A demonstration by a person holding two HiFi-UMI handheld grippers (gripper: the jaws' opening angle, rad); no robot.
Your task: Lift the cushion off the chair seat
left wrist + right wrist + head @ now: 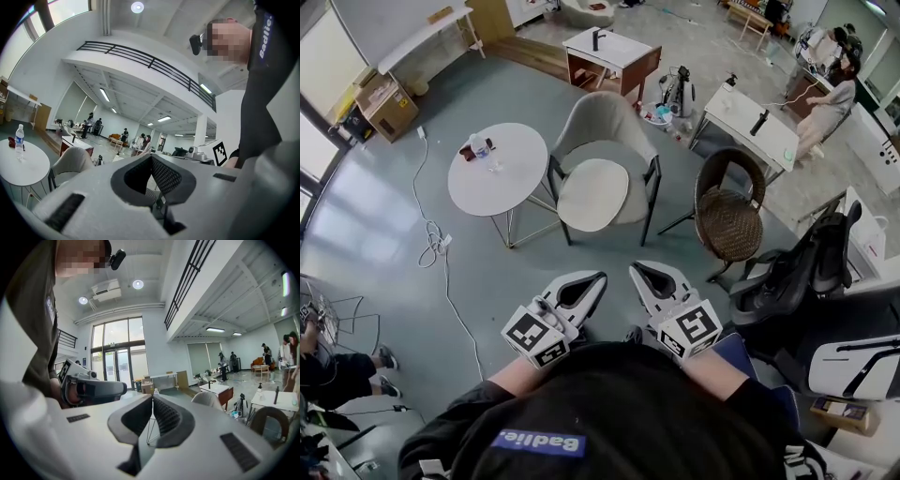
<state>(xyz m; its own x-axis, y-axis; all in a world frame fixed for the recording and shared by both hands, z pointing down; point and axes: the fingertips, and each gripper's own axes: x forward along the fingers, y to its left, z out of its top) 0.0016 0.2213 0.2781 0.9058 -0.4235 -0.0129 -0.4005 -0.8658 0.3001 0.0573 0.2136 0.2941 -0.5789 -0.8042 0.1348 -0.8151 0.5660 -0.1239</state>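
In the head view a pale round cushion (592, 194) lies on the seat of a beige shell chair (602, 127) with black legs. Both grippers hang close to my body, well short of the chair. My left gripper (598, 278) is shut with nothing in it, its tips meeting (151, 156). My right gripper (637, 272) is shut too and holds nothing; its tips touch (152, 397). In the left gripper view the chair's back (70, 161) shows at the lower left. The right gripper view catches the chair's top edge (208, 399).
A round white table (497, 169) with a water bottle (480, 148) stands left of the chair. A wicker chair (729, 211) is on the right, a black office chair (806, 272) nearer me. A white cable (431, 234) trails across the grey floor. Desks and people stand further off.
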